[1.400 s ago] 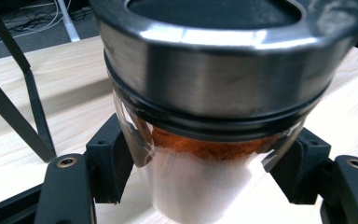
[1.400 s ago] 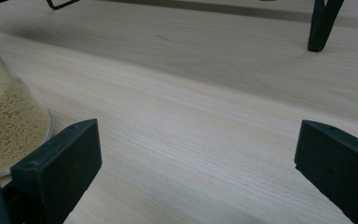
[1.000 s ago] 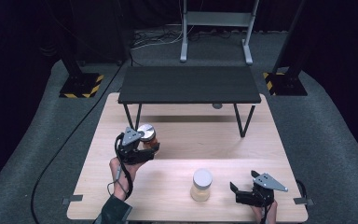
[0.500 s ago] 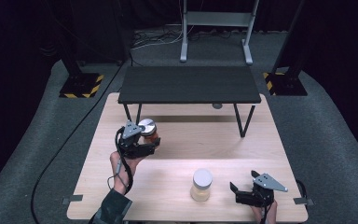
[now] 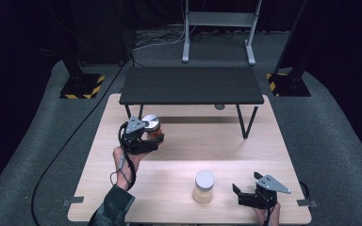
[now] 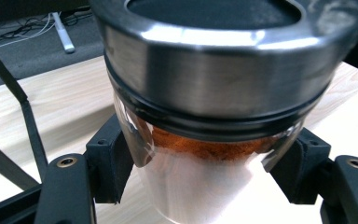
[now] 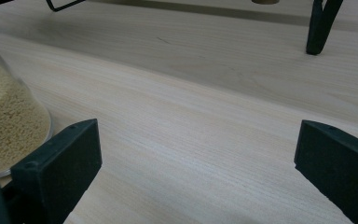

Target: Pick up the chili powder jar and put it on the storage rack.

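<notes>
Each gripper, the left gripper and the right gripper, has a black body topped by a grey three-cornered plate. The jaws are flat black blocks on arms with brass-ringed screw holes. A black cable trails from the left unit along a dark green sleeve.

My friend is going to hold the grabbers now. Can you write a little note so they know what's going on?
Left gripper: jaws shut on the jar of orange powder, gripped below its metal lid and held in front of the black shelf.
Right gripper: jaws open with nothing between them, low at the near right of the wooden table.
Jar of pale grains: stands upright on the table, just left of the right gripper, not touched.
Done: orange jar picked up.
Left: probably set the orange jar down somewhere, perhaps on the shelf, then deal with the pale jar.
</notes>
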Demonstrator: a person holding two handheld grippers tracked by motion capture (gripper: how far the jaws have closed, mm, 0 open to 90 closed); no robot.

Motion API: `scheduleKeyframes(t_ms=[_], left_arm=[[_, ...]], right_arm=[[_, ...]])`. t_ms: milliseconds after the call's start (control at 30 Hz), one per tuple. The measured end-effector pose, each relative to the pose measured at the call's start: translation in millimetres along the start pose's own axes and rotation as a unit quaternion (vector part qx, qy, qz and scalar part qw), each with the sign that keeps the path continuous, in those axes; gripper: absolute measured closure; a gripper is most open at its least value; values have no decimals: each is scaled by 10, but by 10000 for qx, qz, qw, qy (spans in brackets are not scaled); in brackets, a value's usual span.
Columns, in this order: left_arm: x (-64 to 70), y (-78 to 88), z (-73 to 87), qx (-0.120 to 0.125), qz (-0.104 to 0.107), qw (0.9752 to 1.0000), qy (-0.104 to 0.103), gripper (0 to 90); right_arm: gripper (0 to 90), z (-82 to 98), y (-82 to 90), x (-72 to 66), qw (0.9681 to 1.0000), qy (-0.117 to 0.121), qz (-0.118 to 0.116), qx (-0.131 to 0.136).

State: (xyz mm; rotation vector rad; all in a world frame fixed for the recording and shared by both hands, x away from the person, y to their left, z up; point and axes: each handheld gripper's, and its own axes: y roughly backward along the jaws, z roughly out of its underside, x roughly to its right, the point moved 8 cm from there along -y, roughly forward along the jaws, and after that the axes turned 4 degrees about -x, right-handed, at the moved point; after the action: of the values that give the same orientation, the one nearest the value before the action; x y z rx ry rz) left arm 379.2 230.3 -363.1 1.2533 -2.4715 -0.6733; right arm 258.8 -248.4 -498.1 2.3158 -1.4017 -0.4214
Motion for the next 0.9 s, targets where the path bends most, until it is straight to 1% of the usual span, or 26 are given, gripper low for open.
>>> scheduleKeyframes(t_ms=[433,567,600,733,900], left_arm=[[1,-38,-124,-5,57,10000,-37,309],[14,-38,-177,-16,51,9999,-96,309],[20,-32,-215,-4,62,9999,-133,309],[39,-26,-283,12,71,9998,-205,309],[48,-40,-333,-13,99,9997,-241,309]], right_arm=[[0,0,0,2,10000,0,-11,1],[0,2,3,0,10000,0,-3,8],[0,2,3,0,10000,-3,-1,10],[0,-1,-2,4,10000,3,-16,-3],[0,2,1,2,10000,-7,-4,10]])
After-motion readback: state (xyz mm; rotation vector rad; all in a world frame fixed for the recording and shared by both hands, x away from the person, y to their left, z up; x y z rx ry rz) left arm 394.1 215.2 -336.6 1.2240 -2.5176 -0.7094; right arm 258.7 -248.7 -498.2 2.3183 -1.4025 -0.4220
